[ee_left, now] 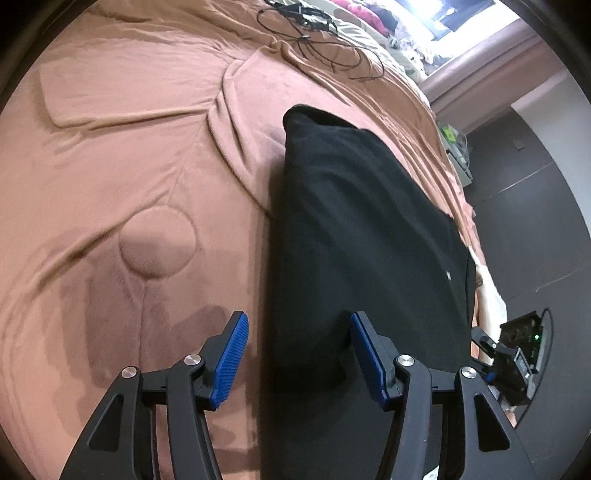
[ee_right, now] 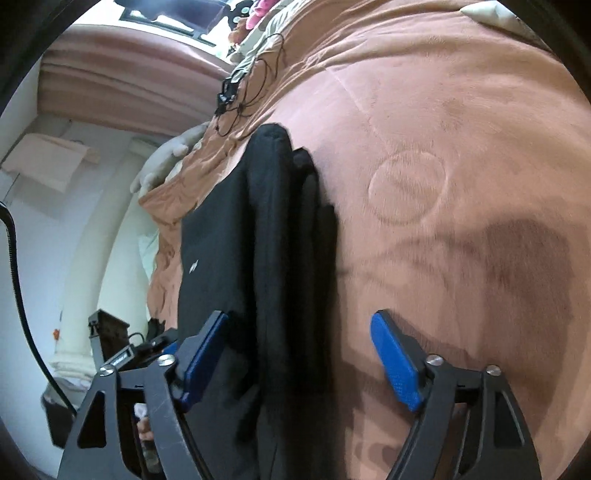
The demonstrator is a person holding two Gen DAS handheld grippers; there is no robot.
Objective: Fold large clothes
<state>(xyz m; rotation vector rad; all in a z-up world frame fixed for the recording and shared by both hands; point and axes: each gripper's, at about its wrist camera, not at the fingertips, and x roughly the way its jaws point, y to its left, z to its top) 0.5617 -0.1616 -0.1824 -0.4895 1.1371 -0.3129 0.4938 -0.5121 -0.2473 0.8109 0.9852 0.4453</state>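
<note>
Black garment (ee_left: 354, 236) folded into a long strip on a brown bedspread (ee_left: 129, 166), left gripper (ee_left: 299, 350) spread over its edge, right gripper (ee_right: 299, 354) spread wide, neither pinching cloth

A home bedroom: a bed under a brown quilted blanket (ee_left: 129, 166), padded headboard (ee_right: 122, 96) behind.

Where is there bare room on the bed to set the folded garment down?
The widest bare patch of brown blanket lies beside the black garment, around the stitched circle. It is crowded at the far end, where black cables and piled clothes lie.
</note>
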